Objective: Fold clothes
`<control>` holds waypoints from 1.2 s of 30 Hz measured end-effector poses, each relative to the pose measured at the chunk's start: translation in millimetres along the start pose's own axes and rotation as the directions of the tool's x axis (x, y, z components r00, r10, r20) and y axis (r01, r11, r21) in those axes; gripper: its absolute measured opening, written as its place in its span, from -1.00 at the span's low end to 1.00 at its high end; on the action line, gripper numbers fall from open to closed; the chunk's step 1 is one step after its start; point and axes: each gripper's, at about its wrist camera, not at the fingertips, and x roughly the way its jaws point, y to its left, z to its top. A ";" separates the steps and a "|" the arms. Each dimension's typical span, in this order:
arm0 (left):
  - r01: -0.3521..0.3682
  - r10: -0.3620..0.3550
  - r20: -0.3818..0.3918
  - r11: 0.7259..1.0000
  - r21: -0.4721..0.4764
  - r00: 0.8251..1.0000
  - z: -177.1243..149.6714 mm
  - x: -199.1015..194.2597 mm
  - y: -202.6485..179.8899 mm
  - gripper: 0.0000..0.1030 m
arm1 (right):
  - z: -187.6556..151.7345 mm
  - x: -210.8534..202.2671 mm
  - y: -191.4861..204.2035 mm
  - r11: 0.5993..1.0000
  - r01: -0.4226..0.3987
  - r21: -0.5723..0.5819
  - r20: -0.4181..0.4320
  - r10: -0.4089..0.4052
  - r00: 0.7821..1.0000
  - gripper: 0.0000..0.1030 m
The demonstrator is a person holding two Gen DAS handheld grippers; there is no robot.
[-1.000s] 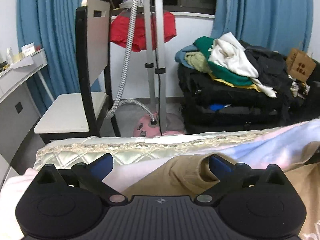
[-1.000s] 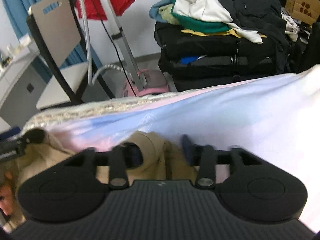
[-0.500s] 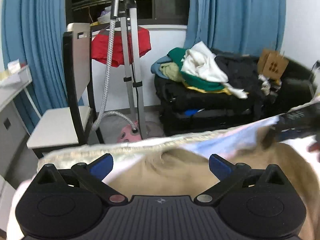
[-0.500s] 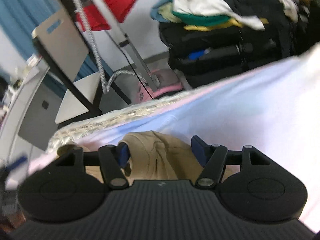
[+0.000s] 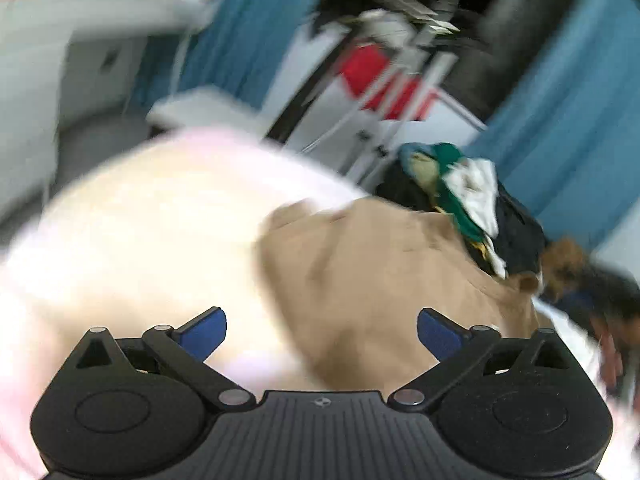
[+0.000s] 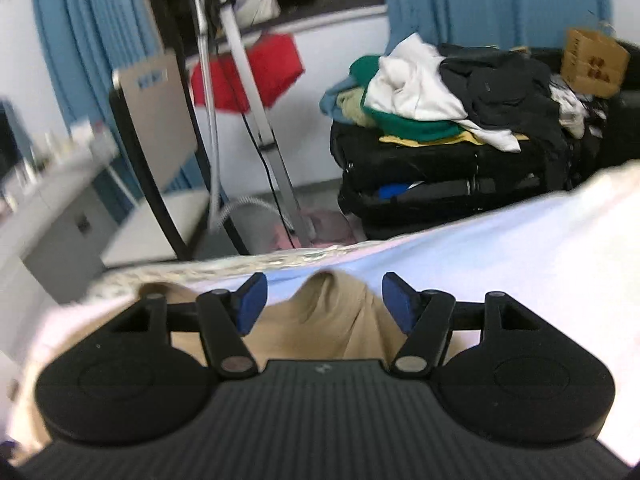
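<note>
My left gripper hovering over tan garment, fingers spread wide, gripping nothing; view blurred, tilted. My right gripper fingers also parted, tan fold bunching between them, contact unclear. Garment lying on pale sheet on bed. Clothes pile sitting behind.

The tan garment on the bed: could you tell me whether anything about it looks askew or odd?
Yes. The tan garment lies bunched and creased on the bedsheet, not flat; both grippers are open.
</note>
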 end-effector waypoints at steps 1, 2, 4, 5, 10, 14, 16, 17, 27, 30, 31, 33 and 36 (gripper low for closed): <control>-0.007 0.007 -0.004 1.000 -0.030 1.000 0.8 4.5 11.6 0.72 | -9.9 -15.7 -2.0 0.999 -0.010 0.031 0.016 0.010 1.000 0.28; -0.013 0.013 0.003 1.000 -0.026 1.000 1.3 8.3 20.0 0.58 | -22.1 -31.0 -3.6 0.998 -0.020 0.057 0.014 0.019 1.000 0.28; -0.014 0.014 0.039 1.000 0.007 0.999 -0.1 10.5 30.3 0.49 | -46.6 -61.4 -6.9 0.993 -0.039 0.110 0.009 0.038 0.999 0.28; -0.010 0.009 0.053 1.000 0.018 0.999 -0.9 10.3 33.9 0.47 | -58.9 -76.6 -8.5 0.990 -0.048 0.136 0.007 0.048 0.999 0.28; 0.037 -0.032 0.120 0.998 -0.042 0.992 -6.6 5.5 43.5 0.47 | -135.8 -157.2 -17.6 0.939 -0.081 0.333 0.013 0.081 0.997 0.32; 0.105 -0.081 0.155 0.984 -0.147 0.985 -6.1 6.9 58.7 0.40 | -200.2 -195.5 -21.7 0.906 -0.079 0.416 0.003 0.086 0.996 0.31; 0.144 -0.108 0.167 0.965 -0.220 0.980 -2.3 8.3 69.5 0.28 | -201.1 -190.3 -20.3 0.901 -0.095 0.424 0.008 0.102 0.995 0.31; 0.161 -0.120 0.171 0.954 -0.254 0.978 1.3 9.4 75.5 0.24 | -201.5 -187.7 -19.7 0.898 -0.104 0.428 0.010 0.110 0.994 0.31; 0.116 -0.093 0.115 0.968 -0.220 0.989 67.5 56.9 75.4 -0.01 | -211.5 -140.8 -18.6 0.896 -0.134 0.423 -0.020 0.157 0.987 0.31; 0.106 -0.096 0.080 0.986 -0.128 0.992 80.5 78.7 50.2 -0.01 | -215.5 -132.9 -28.0 0.874 -0.145 0.464 -0.029 0.178 0.984 0.31; 0.118 -0.113 0.060 0.987 -0.106 0.992 83.3 85.6 41.5 -0.02 | -214.8 -130.9 -30.7 0.868 -0.148 0.474 -0.026 0.182 0.983 0.31; 0.123 -0.122 0.016 0.989 -0.084 0.992 86.4 98.3 28.2 -0.35 | -214.3 -126.5 -35.1 0.860 -0.145 0.489 -0.026 0.180 0.983 0.31; 0.063 -0.063 0.009 0.995 -0.074 0.998 84.7 99.8 15.9 -0.86 | -215.8 -121.5 -42.0 0.843 -0.148 0.517 -0.019 0.184 0.983 0.31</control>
